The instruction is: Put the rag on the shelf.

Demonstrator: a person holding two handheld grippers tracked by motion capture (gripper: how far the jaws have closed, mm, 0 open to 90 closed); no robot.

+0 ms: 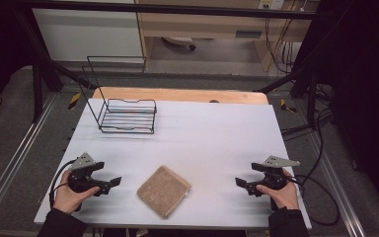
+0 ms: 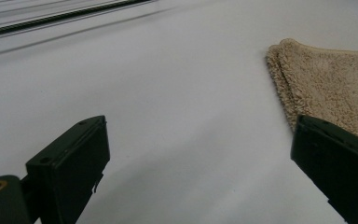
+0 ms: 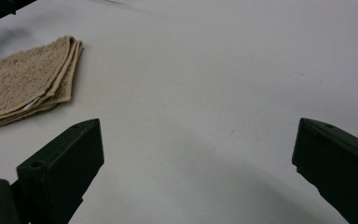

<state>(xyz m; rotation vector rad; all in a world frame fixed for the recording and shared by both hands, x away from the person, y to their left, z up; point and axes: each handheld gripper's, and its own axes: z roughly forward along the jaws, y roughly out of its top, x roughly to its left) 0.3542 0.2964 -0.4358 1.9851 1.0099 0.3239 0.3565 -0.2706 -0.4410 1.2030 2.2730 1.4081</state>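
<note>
A folded tan towel [image 1: 164, 191] lies flat near the front middle of the white table [image 1: 202, 133]. My left gripper [image 1: 112, 183] rests at the front left, a short way left of the towel, open with nothing between its jaws. In the left gripper view [image 2: 200, 154] the towel [image 2: 331, 88] shows beyond the right jaw. At the front right my right gripper [image 1: 240, 183] points toward the towel from farther off, open and empty. In the right gripper view [image 3: 198, 154] the towel [image 3: 25, 81] lies at the upper left.
A black wire rack [image 1: 127, 116] with a tall wire back stands at the table's far left. A wooden board edge [image 1: 177, 94] runs behind the table. Black frame bars [image 1: 296, 74] and cables [image 1: 321, 143] flank the sides.
</note>
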